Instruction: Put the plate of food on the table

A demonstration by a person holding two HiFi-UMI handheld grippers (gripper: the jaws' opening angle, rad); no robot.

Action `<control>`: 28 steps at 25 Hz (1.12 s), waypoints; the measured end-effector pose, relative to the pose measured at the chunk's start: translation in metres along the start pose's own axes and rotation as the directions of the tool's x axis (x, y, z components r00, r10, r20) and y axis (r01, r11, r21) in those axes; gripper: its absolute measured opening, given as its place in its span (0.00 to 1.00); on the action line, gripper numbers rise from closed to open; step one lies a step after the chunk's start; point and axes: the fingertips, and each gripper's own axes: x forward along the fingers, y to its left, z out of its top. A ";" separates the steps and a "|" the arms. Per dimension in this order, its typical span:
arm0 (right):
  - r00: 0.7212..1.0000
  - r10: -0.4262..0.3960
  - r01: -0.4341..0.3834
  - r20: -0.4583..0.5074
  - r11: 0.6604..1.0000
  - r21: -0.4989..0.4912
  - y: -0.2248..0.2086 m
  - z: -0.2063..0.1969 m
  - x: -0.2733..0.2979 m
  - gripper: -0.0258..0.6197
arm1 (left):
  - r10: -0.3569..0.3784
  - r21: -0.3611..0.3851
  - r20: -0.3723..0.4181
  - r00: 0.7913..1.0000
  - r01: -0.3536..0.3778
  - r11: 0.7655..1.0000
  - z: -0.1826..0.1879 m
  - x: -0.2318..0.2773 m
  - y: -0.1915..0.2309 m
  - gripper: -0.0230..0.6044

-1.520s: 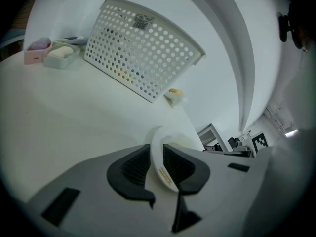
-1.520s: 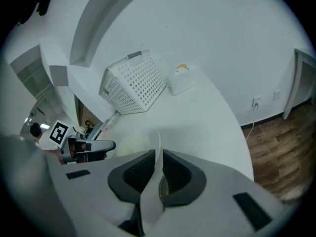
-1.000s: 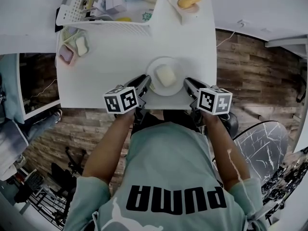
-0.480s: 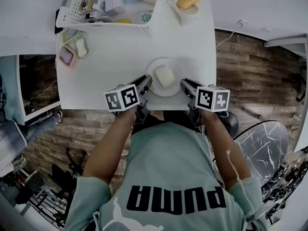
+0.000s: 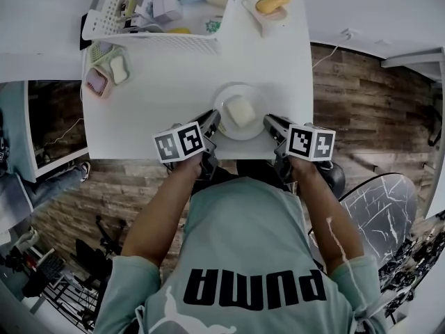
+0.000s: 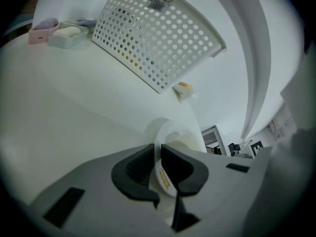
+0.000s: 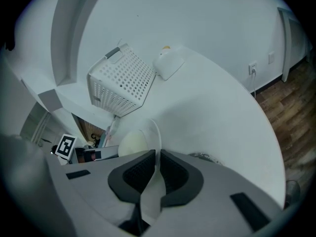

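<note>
A white round plate point(image 5: 230, 126) with a pale block of food point(image 5: 240, 110) on it sits near the front edge of the white table point(image 5: 153, 96). My left gripper point(image 5: 211, 122) is shut on the plate's left rim point(image 6: 160, 168), and my right gripper point(image 5: 267, 122) is shut on its right rim point(image 7: 154, 154). In both gripper views the thin rim stands pinched between the dark pads. The food point(image 7: 132, 143) shows just beyond the right gripper's jaws.
A white perforated basket point(image 5: 163, 37) full of small items stands at the table's back. Soap dishes point(image 5: 108, 72) lie at the left, and a dish with a yellow item point(image 5: 270, 3) at the back right. Wooden floor point(image 5: 361, 117) lies to the right of the table.
Both grippers and the plate have barely shifted; the left marker cube moved slightly right. Both grips stay on the plate.
</note>
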 end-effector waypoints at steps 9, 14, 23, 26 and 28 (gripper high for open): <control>0.997 0.000 -0.002 0.077 1.000 0.026 0.012 -0.001 -0.021 0.09 | -0.050 -0.005 0.011 0.999 0.051 0.999 -0.004 -0.017 -0.016 0.11; 0.991 -0.015 0.010 0.133 0.999 0.039 0.024 -0.006 -0.038 0.09 | -0.090 -0.009 0.011 0.996 0.091 0.996 -0.009 -0.031 -0.026 0.11; 0.962 -0.054 0.030 0.266 0.995 0.093 0.051 -0.026 -0.067 0.09 | -0.163 0.032 -0.017 0.986 0.164 0.986 -0.016 -0.063 -0.040 0.11; 0.950 -0.070 0.038 0.305 0.993 0.109 0.059 -0.034 -0.076 0.09 | -0.191 0.056 -0.031 0.981 0.192 0.980 -0.017 -0.075 -0.045 0.10; 0.941 -0.080 0.043 0.329 0.992 0.119 0.064 -0.041 -0.081 0.09 | -0.209 0.074 -0.043 0.977 0.212 0.975 -0.019 -0.082 -0.048 0.10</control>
